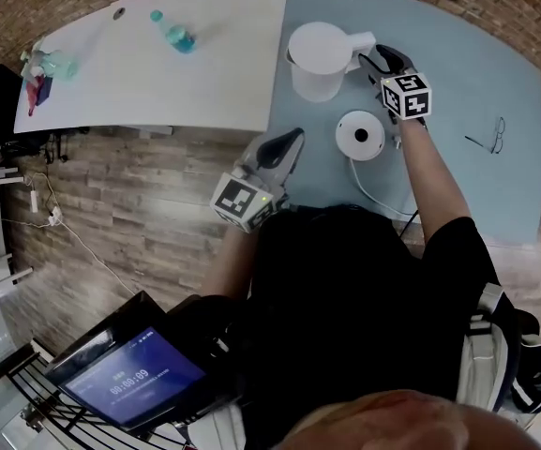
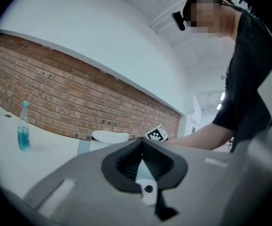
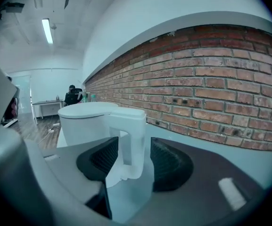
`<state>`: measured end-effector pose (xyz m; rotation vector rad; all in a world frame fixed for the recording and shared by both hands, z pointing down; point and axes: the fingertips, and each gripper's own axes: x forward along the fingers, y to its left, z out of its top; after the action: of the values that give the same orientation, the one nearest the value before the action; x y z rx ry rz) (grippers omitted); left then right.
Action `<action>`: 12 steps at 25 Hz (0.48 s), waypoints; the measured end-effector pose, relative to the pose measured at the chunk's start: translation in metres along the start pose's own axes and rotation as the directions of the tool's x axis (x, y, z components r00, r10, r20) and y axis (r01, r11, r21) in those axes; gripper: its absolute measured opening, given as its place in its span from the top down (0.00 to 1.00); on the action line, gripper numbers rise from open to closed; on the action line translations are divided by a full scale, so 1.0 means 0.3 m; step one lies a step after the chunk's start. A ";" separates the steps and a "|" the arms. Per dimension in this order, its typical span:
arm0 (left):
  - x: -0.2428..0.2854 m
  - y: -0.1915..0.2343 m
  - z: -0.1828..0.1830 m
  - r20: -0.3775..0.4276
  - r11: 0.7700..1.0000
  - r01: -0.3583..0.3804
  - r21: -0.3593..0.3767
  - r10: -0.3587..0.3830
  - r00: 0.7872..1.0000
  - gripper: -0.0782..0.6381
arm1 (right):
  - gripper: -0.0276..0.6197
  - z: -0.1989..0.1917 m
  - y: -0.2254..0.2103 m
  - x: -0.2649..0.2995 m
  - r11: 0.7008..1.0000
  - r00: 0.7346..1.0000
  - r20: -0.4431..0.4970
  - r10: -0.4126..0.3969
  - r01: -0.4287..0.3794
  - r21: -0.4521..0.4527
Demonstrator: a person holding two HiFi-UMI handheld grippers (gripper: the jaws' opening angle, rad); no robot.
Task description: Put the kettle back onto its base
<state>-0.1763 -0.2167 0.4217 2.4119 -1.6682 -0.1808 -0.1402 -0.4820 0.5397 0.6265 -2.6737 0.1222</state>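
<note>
Kettle: a white plastic kettle (image 1: 317,59) is seen standing upright on the light blue table (image 1: 476,82), lid on, off its base.
Base: the round white base (image 1: 360,135) lies just beside the kettle, nearer the person, with its cord (image 1: 375,195) trailing off the near edge of the table.
Right gripper: the right gripper (image 3: 128,160) is held with its jaws spread wide to either side of the kettle's handle (image 3: 127,138); a gap is visible on both sides, so nothing is clamped yet.
Left gripper: the left gripper (image 1: 292,141) is kept at the near table edge, its jaws closed together on nothing.
Handling: the shell is judged stiff and smooth, so the pads could slip on it. The weight cannot be told, as any water inside is hidden, and a full kettle would tip spout-down when lifted.
Where to hold: the upright bar of the handle is best taken high up, close to the body, and squeezed firmly.
Next move: the jaws should be closed on the handle, then the kettle lifted level and lowered centred onto the base.
</note>
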 end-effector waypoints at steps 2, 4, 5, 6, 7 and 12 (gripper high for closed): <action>-0.024 0.014 -0.001 -0.004 1.000 -0.022 -0.002 0.022 1.000 0.89 | 0.64 -0.005 -0.012 0.033 1.000 1.000 -0.019 -0.007 0.007 -0.001; -0.050 0.026 -0.006 -0.008 0.999 -0.041 -0.002 0.041 0.999 0.89 | 0.64 -0.004 -0.019 0.065 1.000 0.999 -0.030 -0.015 0.015 0.001; -0.064 0.030 -0.009 -0.009 0.999 -0.051 -0.001 0.051 0.999 0.89 | 0.64 -0.001 -0.020 0.079 1.000 0.999 -0.030 -0.017 0.017 0.004; -0.076 0.032 -0.010 -0.010 0.998 -0.060 0.001 0.060 0.998 0.89 | 0.64 0.002 -0.020 0.089 1.000 0.999 -0.029 -0.019 0.019 0.008; -0.086 0.033 -0.010 -0.009 0.998 -0.069 0.003 0.069 0.998 0.89 | 0.64 0.004 -0.021 0.098 1.000 0.999 -0.028 -0.022 0.022 0.011; -0.124 0.049 0.003 -0.017 0.995 -0.103 0.008 0.103 0.995 0.89 | 0.65 -0.003 -0.033 0.139 0.999 0.999 -0.028 -0.046 0.047 0.028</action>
<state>-0.2030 -0.1870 0.4237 2.3185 -1.7825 -0.1374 -0.1698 -0.5079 0.5567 0.6904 -2.6335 0.1549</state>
